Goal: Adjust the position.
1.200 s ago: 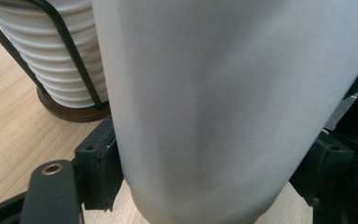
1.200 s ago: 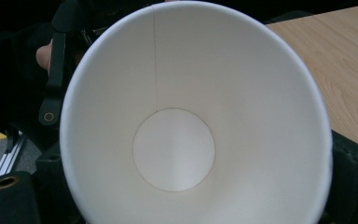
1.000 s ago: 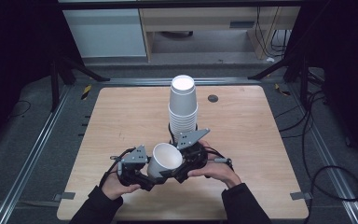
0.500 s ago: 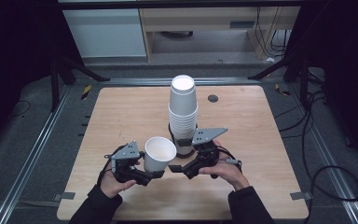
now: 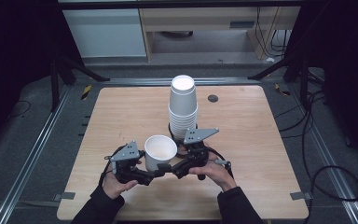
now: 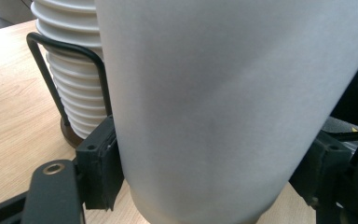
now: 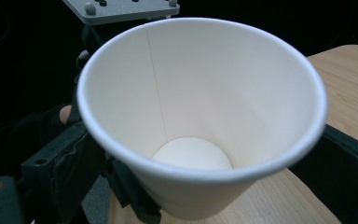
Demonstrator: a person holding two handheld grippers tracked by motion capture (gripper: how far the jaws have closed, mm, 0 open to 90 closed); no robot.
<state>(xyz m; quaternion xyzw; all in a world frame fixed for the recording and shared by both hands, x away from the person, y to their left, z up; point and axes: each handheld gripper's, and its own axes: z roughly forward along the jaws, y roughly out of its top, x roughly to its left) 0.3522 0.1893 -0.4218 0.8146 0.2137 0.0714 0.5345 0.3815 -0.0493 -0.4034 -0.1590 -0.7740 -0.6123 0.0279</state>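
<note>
A single white paper cup stands mouth up over the front middle of the wooden table, held between both grippers. My left gripper reaches in from the left, and in the left gripper view its black pads press the cup wall on both sides. My right gripper comes from the right; in the right gripper view its jaws flank the cup, whose empty inside faces the camera. Just behind stands a tall stack of upturned white cups.
The stack sits in a black wire holder on a dark round base, close behind the held cup. A small dark round hole marks the table's far side. Metal rails and cables run along the floor on both sides.
The held cup has swung from tilted on its side to upright with its mouth up. It has shifted slightly left and forward, away from the stack, and both hands moved with it.
</note>
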